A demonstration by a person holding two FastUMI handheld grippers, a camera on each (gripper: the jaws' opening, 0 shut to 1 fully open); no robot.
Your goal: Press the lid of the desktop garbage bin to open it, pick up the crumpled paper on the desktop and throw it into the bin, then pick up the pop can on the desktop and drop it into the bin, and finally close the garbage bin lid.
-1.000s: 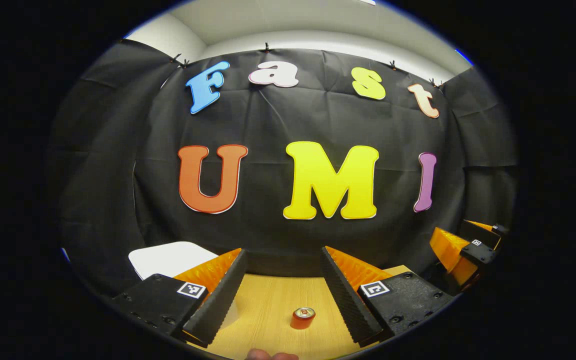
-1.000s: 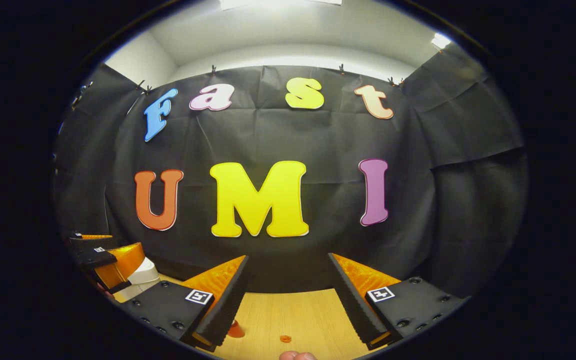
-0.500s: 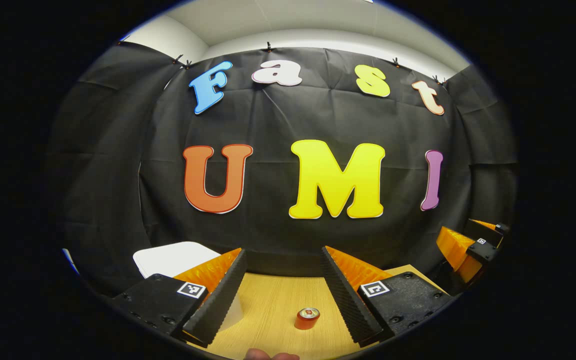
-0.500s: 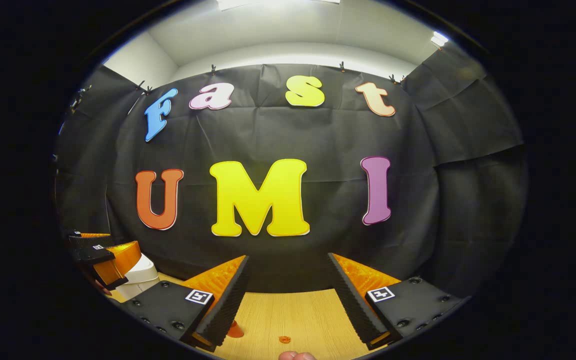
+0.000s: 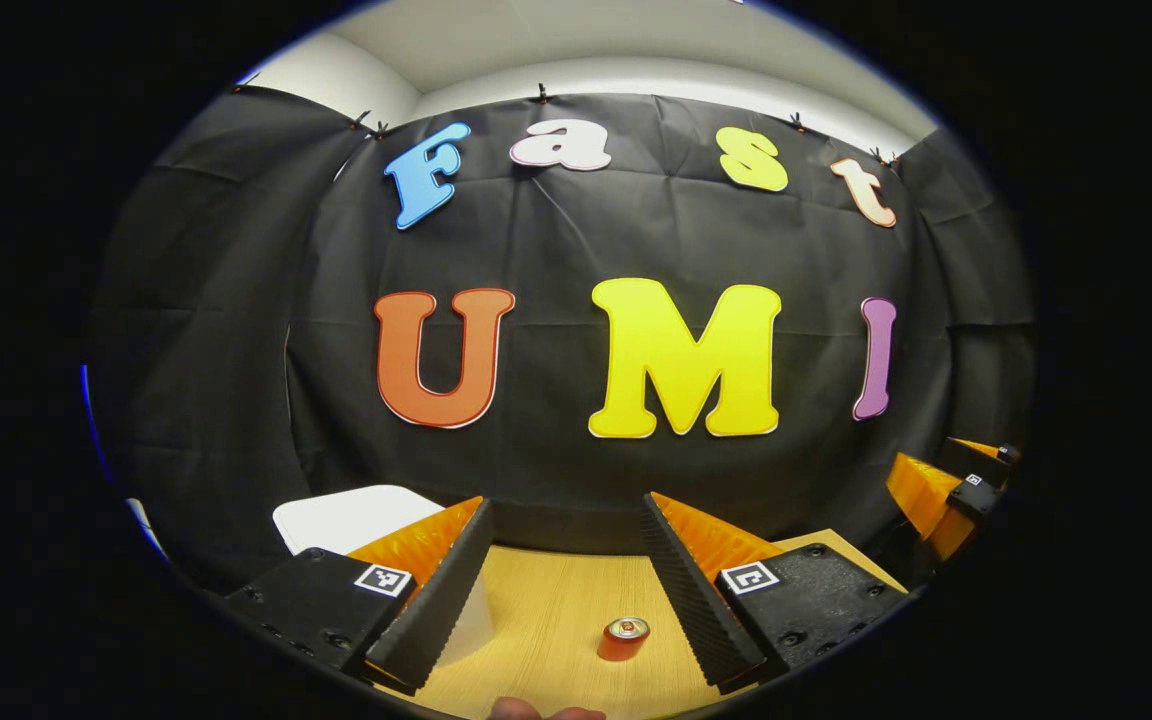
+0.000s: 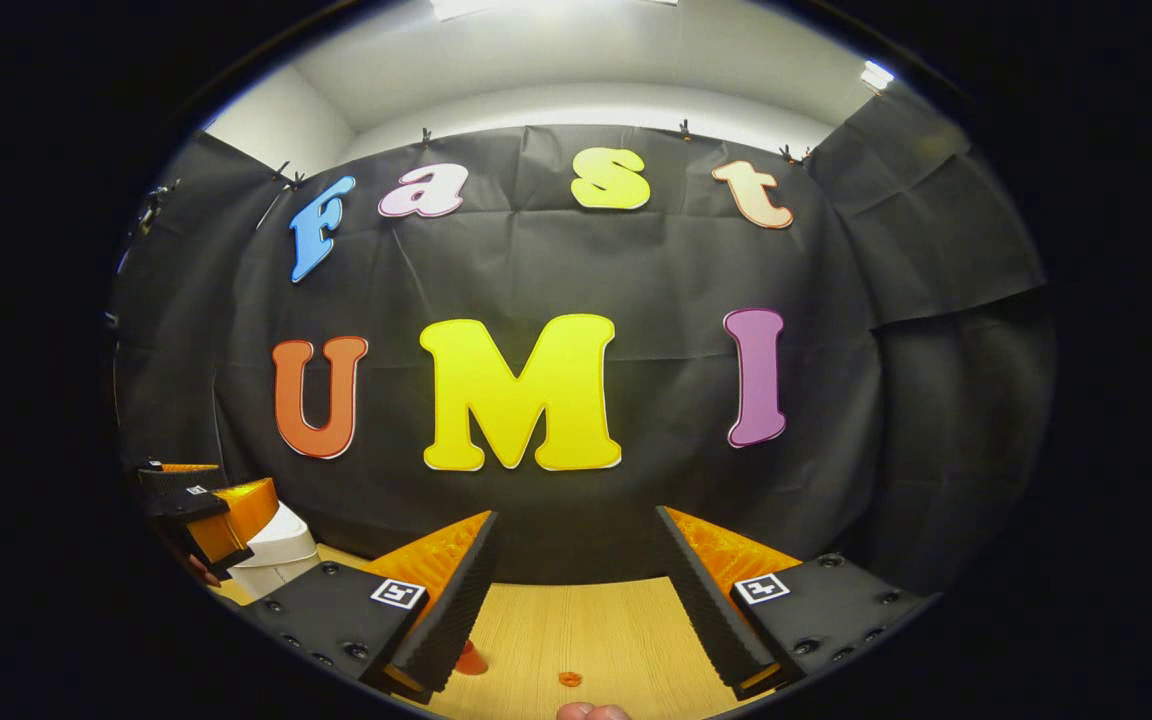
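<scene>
Left gripper view: between my wide-open, empty left gripper (image 5: 568, 530) fingers, a small orange pop can (image 5: 623, 639) stands upright, silver top showing, nearer the right finger.

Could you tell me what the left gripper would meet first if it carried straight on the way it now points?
Probably the booth's black cloth wall: the open left gripper aims level over the table, so it would likely pass above the pop can.
</scene>
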